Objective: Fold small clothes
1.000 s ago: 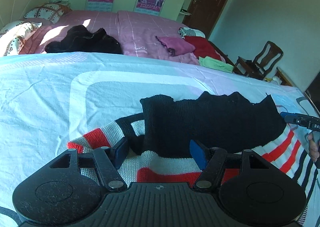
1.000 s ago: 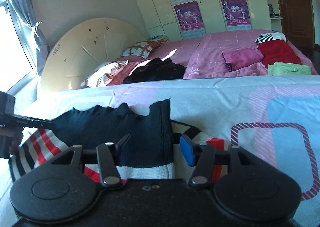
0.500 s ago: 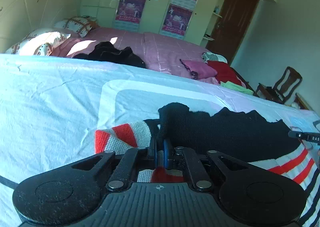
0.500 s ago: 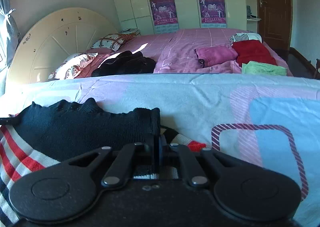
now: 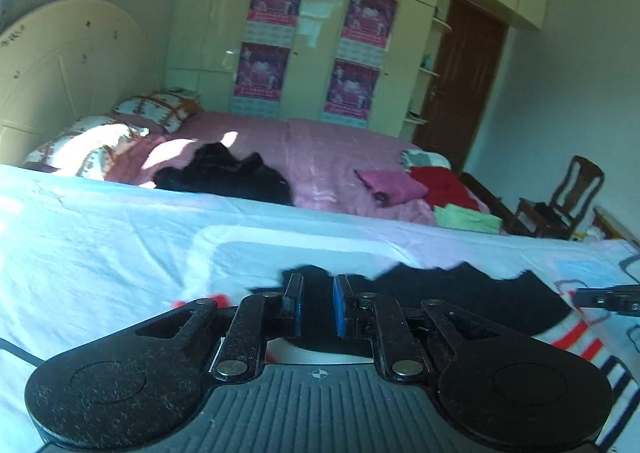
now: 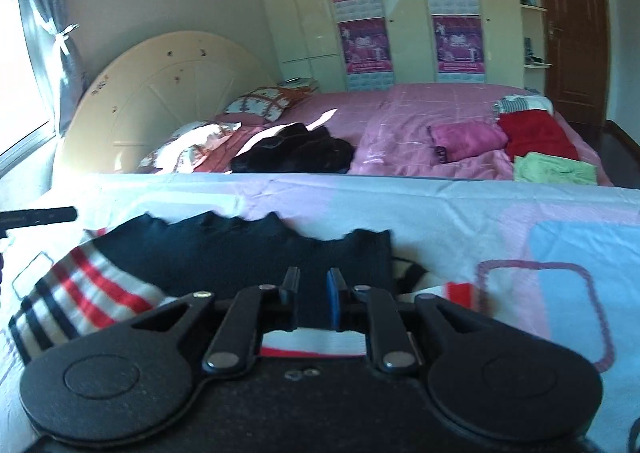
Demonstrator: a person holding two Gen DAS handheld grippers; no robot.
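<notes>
A small knit sweater, black on top with red, white and navy stripes, lies on the light blue and white bedsheet (image 5: 100, 253). It shows in the left wrist view (image 5: 460, 301) and in the right wrist view (image 6: 224, 253). My left gripper (image 5: 316, 309) is partly open above the sweater's left black edge, with a narrow gap between its pads and nothing held. My right gripper (image 6: 313, 299) is partly open over the sweater's right black part, also empty. The tip of each gripper shows at the edge of the other's view.
Behind the sheet is a pink bed with a black garment (image 6: 296, 151), a magenta one (image 6: 466, 139), a red one (image 6: 536, 133) and a green one (image 6: 554, 169). Pillows and a round headboard (image 6: 168, 93) stand at left, a wooden chair (image 5: 560, 201) at right.
Both grippers closed on the sweater's black part half a second ago and have now opened a little, letting go. Both cameras have tilted up.
</notes>
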